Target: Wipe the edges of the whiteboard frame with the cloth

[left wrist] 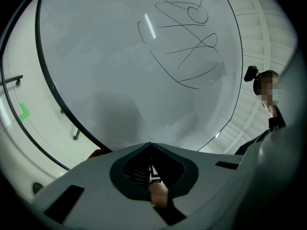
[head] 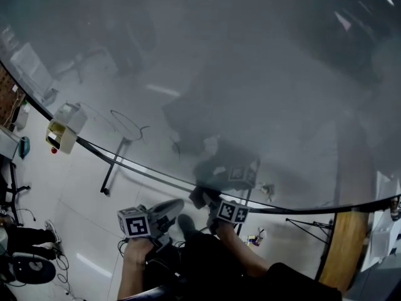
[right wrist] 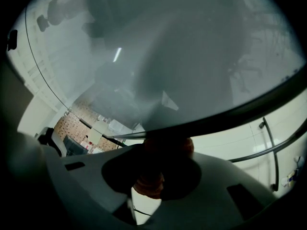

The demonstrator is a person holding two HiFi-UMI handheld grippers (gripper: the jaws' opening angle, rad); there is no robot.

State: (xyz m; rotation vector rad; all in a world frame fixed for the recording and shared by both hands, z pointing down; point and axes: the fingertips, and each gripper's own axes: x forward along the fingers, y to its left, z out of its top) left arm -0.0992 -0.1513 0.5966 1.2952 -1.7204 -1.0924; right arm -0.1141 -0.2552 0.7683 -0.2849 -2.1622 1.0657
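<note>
The whiteboard fills the head view, and its black frame curves along the bottom edge. My right gripper is up against that bottom edge, shut on a rust-orange cloth. In the right gripper view the cloth bunches between the jaws and touches the dark frame. My left gripper hangs just below the frame, left of the right one. Its jaws meet at the tips, with nothing seen between them. Pen scribbles mark the board above it.
A white and yellow box hangs on the frame at the left. The board's stand leg reaches the white floor. A wooden panel stands at the right. A person stands beside the board.
</note>
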